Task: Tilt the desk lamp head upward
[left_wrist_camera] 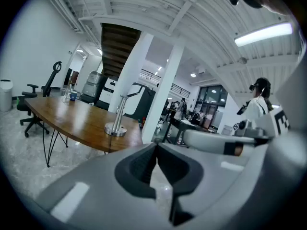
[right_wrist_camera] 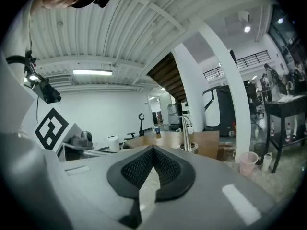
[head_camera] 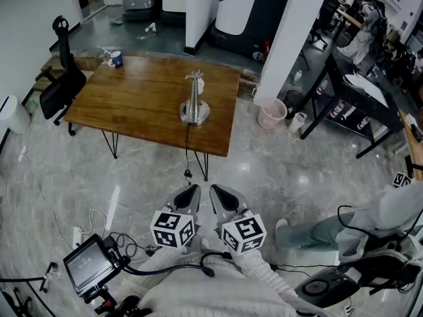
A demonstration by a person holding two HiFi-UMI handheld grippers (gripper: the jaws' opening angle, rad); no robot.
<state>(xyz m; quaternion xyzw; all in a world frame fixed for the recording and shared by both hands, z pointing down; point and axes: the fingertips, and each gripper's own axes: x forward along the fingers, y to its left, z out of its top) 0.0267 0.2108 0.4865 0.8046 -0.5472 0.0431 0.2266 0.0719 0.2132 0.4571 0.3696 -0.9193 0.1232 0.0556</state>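
A metal desk lamp with a round base stands on the near half of a wooden table. Its head points away at the top of the post. The lamp also shows in the left gripper view and in the right gripper view. My left gripper and right gripper are held side by side close to my body, over the floor well short of the table. Both are shut with nothing between the jaws. The lamp's cord hangs off the near table edge.
A blue cup sits at the table's far left corner. A black office chair stands left of the table. A white pillar and a pink bin are right of it. A monitor and cables lie on the floor near my left. A person crouches at right.
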